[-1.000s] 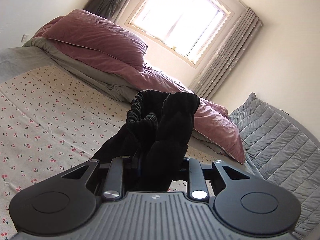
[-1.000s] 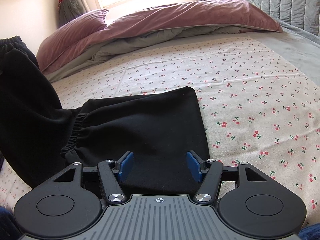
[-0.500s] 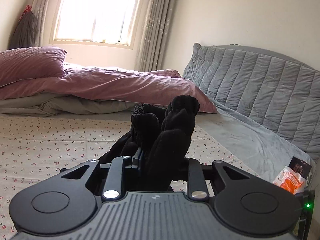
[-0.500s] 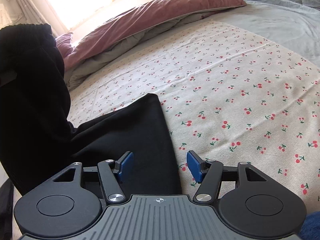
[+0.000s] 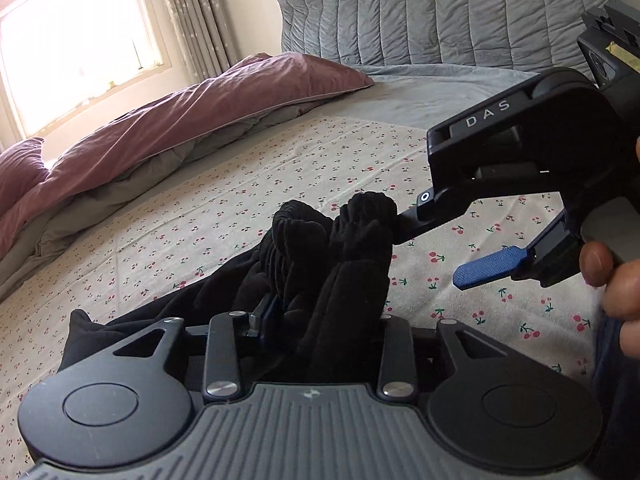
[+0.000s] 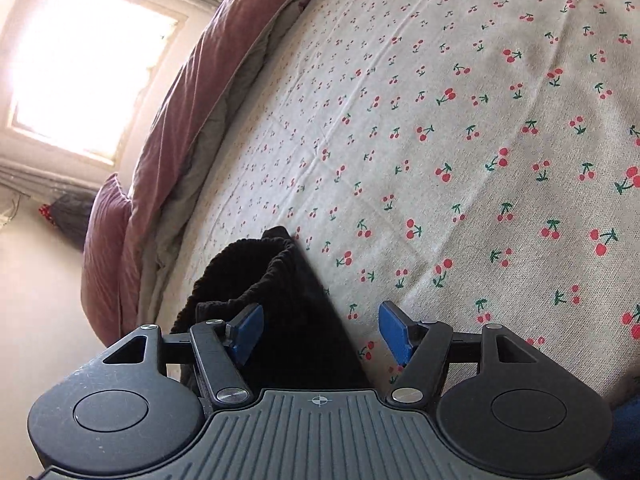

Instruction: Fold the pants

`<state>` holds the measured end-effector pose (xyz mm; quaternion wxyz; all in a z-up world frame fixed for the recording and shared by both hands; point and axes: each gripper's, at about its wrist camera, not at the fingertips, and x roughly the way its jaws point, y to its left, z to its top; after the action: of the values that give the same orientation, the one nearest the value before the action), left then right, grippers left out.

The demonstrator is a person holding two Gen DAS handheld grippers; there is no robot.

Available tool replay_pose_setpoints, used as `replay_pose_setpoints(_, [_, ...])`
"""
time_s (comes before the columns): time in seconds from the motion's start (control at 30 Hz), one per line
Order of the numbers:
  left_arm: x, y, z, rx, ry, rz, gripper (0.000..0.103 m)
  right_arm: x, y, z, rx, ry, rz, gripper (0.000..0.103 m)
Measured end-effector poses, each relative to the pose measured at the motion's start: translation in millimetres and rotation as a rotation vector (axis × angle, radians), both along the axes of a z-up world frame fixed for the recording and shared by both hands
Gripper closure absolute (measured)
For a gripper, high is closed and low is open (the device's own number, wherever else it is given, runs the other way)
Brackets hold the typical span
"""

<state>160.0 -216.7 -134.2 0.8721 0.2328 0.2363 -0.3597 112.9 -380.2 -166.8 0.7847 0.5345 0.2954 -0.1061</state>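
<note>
The black pants [image 5: 332,264] are bunched in my left gripper [image 5: 316,320], which is shut on their elastic waistband and holds it above the bed. The rest of the pants trails down to the left onto the cherry-print sheet [image 5: 280,184]. My right gripper [image 5: 436,256] shows in the left wrist view, open, with one blue finger pad [image 5: 488,266] free and its other finger behind the held fabric. In the right wrist view the right gripper [image 6: 320,332] is open, with the black pants [image 6: 292,320] lying between and below its blue pads.
A mauve duvet [image 5: 168,120] over grey bedding lies along the far side of the bed, with a pillow [image 6: 106,256]. A grey quilted headboard [image 5: 440,12] stands at the back right. A bright window [image 5: 76,40] is at the upper left.
My left gripper swung right and tilted down with the pants held. My right gripper moved in close beside the held waistband and rolled; it stays open.
</note>
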Motion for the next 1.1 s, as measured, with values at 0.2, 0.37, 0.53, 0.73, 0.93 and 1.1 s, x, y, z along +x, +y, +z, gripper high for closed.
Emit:
replay_pose_setpoints(0.2, [7.7,62.8,16.6,-0.120,0.213,-0.079,0.057,4.8,-3.2,-4.1,0.019,0.015,-0.007,0.033])
replay_pose_setpoints(0.37, [23.3,128.3,17.2,-0.134,0.210,0.012,0.050,3.9,-9.6,-7.6,0.055,0.006,-0.033,0.033])
replay_pose_setpoints(0.53, [64.5,165.3,-15.3,-0.137,0.332,0.144,0.050,12.5,-6.5,-3.5,0.000,0.011,-0.018,0.029])
replay_pose_setpoints(0.73, [46.2,158.7,-23.5,-0.115,0.281,0.042,0.046,22.9,5.2,5.5,-0.100,-0.008,0.039,0.028])
replay_pose_setpoints(0.93, [40.9,161.2,-19.3,-0.166,0.344,-0.053,0.046,15.2,14.9,32.3,-0.202,-0.180,0.039,0.026])
replay_pose_setpoints(1.1, [47.6,166.2,-12.6,-0.207,0.349,-0.009,0.046,33.5,57.9,45.8,-0.510,-0.078,0.171,0.031])
